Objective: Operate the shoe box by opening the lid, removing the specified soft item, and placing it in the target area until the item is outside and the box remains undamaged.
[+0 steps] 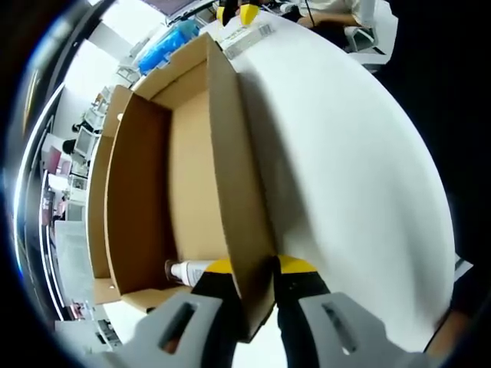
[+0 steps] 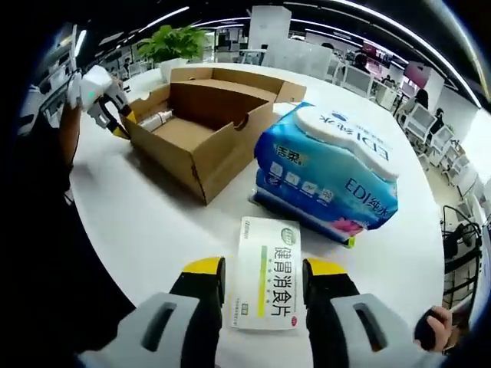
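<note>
The brown cardboard shoe box [image 1: 192, 153] lies open on the white table, with a small white bottle [image 1: 182, 270] in its near corner. My left gripper [image 1: 257, 267] is shut on the box's side wall, one jaw inside and one outside. In the right gripper view the shoe box [image 2: 207, 146] sits at the back left with my left gripper [image 2: 121, 123] at its left corner. A blue soft tissue pack [image 2: 330, 169] lies on the table right of the box. My right gripper [image 2: 265, 270] stands open, with a white and green medicine carton [image 2: 267, 276] flat between its jaws.
The white table [image 1: 345, 169] is round, and its edge runs close on the right. The tissue pack [image 1: 165, 42], medicine carton [image 1: 249, 37] and my right gripper [image 1: 235, 12] lie beyond the box's far end. A potted plant [image 2: 173, 42] and office chairs stand behind.
</note>
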### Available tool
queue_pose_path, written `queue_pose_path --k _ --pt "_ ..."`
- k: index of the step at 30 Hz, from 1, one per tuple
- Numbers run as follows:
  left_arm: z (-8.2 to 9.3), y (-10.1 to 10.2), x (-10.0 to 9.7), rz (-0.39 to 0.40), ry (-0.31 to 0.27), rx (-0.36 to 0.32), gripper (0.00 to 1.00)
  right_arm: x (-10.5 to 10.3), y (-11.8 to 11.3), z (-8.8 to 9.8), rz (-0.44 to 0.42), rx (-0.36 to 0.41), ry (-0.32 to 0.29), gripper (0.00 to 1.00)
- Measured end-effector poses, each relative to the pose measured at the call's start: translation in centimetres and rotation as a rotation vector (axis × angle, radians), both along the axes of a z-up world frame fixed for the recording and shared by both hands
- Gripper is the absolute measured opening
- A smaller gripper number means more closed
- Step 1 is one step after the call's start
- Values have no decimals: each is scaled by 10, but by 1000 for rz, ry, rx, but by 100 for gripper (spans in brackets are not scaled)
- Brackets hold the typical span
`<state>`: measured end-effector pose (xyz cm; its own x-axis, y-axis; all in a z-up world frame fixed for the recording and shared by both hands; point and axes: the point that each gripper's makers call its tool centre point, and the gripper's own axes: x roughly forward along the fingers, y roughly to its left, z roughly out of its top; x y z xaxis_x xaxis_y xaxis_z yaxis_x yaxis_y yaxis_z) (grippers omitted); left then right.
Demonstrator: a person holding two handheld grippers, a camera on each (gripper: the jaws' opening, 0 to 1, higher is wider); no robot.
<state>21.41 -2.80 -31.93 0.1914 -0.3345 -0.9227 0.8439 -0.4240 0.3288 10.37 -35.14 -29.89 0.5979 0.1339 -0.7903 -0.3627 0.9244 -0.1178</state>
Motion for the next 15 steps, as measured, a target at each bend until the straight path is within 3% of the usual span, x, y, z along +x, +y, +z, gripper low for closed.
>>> queue_pose_path --k 6,15 --pt "-1 -1 4 4 0 2 14 -5 -6 -12 24 -45 45 45" --pt "-1 -1 4 5 2 0 14 -5 -11 -13 55 -87 116 45"
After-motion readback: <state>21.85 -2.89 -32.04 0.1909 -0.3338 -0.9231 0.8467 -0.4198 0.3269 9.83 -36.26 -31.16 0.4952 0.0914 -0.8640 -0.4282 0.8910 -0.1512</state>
